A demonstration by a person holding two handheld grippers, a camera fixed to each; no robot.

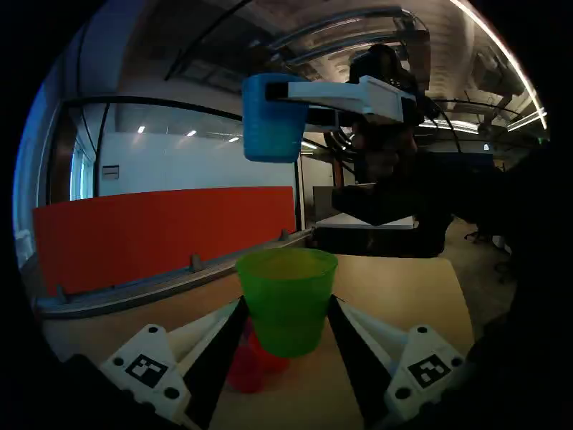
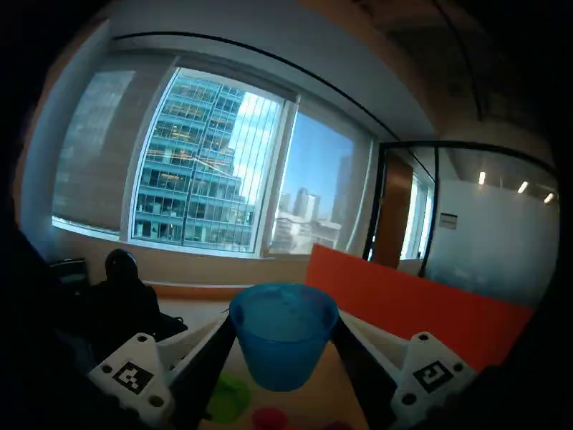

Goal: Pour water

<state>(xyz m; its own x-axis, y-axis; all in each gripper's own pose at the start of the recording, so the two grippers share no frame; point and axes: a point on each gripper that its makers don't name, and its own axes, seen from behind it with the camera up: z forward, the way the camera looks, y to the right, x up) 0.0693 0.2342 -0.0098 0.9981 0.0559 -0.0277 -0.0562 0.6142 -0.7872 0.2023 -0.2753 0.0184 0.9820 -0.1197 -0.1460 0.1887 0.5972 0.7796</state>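
Note:
In the left gripper view, my left gripper (image 1: 288,315) is shut on a green cup (image 1: 287,299), held upright a little above the wooden table (image 1: 401,287). Under it stands a red cup (image 1: 251,365). Higher up and farther off, the right gripper (image 1: 276,97) grips a blue cup (image 1: 272,118), also upright, with a hand behind it. In the right gripper view, my right gripper (image 2: 283,337) is shut on that blue cup (image 2: 283,342), well above the table. Far below it lie the green cup (image 2: 228,399) and the red cup (image 2: 270,418).
An orange partition (image 1: 165,236) runs along the table's far edge, with a glass wall behind it. Large windows (image 2: 215,179) face city buildings. A dark office chair (image 2: 125,294) stands to the left in the right gripper view. More desks and chairs lie beyond the table's right side.

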